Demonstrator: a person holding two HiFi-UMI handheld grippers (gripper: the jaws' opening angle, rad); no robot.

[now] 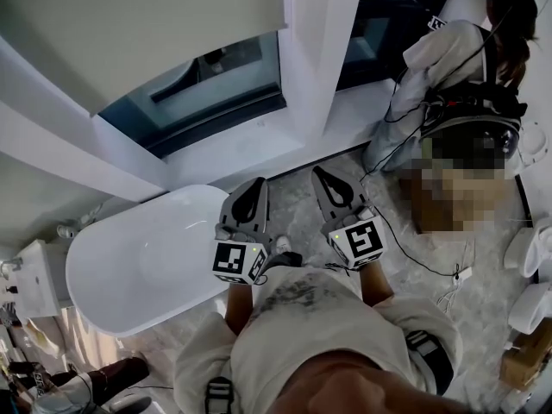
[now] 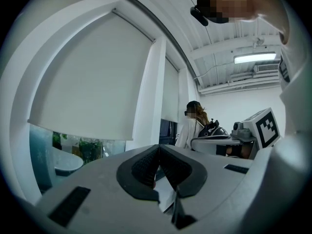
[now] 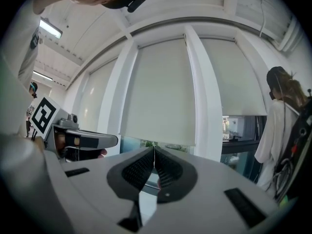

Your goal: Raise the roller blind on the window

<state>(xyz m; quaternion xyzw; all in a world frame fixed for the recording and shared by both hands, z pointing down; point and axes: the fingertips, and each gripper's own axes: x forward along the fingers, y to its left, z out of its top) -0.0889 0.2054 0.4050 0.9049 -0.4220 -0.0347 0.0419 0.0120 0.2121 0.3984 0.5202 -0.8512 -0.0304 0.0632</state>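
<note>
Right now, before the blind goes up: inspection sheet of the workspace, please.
Surface: marble floor, bare between the claws.
Job's things: roller blind partly down, glass showing below its hem.
Clutter: white bathtub under the window.
Grippers: left claw shut, empty; right claw shut, empty; neither touches the blind.
Cables: black cable loose on the floor at right.
Surroundings: second person standing at the next window.
</note>
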